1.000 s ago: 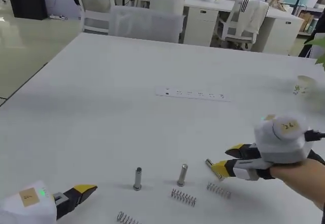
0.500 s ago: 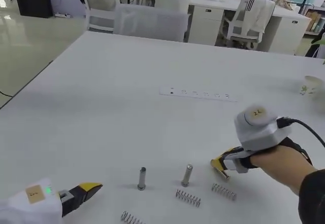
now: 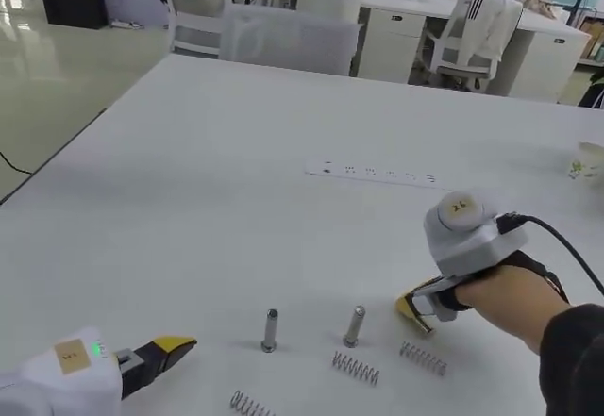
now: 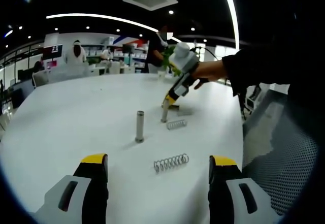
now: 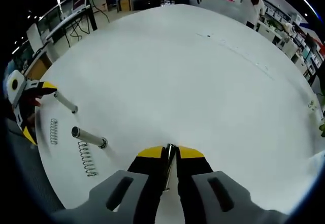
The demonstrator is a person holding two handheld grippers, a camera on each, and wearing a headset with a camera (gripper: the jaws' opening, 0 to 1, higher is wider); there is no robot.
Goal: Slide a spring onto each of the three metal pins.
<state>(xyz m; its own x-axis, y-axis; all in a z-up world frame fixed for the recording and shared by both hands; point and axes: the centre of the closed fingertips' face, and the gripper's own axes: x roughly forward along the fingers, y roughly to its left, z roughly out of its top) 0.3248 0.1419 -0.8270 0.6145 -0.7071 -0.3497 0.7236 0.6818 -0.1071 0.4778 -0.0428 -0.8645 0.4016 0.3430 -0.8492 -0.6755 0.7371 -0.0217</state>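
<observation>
Two metal pins stand upright near the table's front edge, one on the left (image 3: 270,329) and one on the right (image 3: 354,325). Three springs lie flat in front of them: left (image 3: 247,404), middle (image 3: 355,367), right (image 3: 422,358). My right gripper (image 3: 412,309) points down at the table just right of the right pin, shut on a third metal pin (image 5: 168,168) that runs between its jaws. My left gripper (image 3: 175,345) hovers low at the front left, open, with the left spring (image 4: 171,162) lying ahead of its jaws and nothing between them.
A white power strip (image 3: 370,173) lies across the middle of the white table (image 3: 236,199). A paper cup (image 3: 590,162) stands at the far right edge. Chairs, desks and a standing person are beyond the far edge.
My right gripper has moved slightly left and tipped downward, bringing the held pin closer to the table beside the right pin. The left gripper has stayed about where it was.
</observation>
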